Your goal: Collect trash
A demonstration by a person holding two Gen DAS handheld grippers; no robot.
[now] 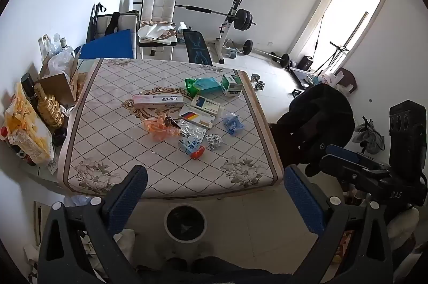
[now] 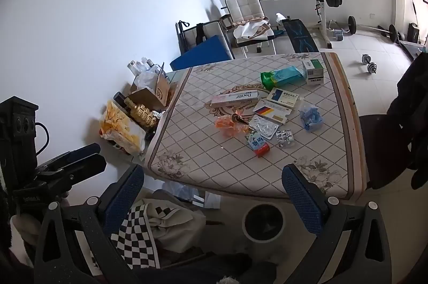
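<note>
Trash lies on the patterned table (image 1: 112, 107): a long Doctor box (image 1: 159, 101), an orange wrapper (image 1: 156, 127), a blister pack (image 1: 192, 130), a small blue-red carton (image 1: 193, 146), a crumpled blue bag (image 1: 233, 122), a green packet (image 1: 203, 85) and medicine boxes (image 1: 232, 85). The same pile shows in the right wrist view, with the Doctor box (image 2: 235, 98) and the carton (image 2: 258, 143). A round bin (image 1: 185, 223) stands on the floor below the table's near edge, also in the right wrist view (image 2: 263, 222). My left gripper (image 1: 214, 193) and right gripper (image 2: 214, 193) are open, empty, above the floor.
Left of the table are a gold bottle (image 1: 49, 107), a yellow snack bag (image 1: 25, 128) and a cardboard box (image 1: 60, 86). A dark chair with black clothes (image 1: 318, 120) stands at the right. Checkered cloth (image 2: 139, 233) lies on the floor. Gym gear (image 1: 240, 19) fills the back.
</note>
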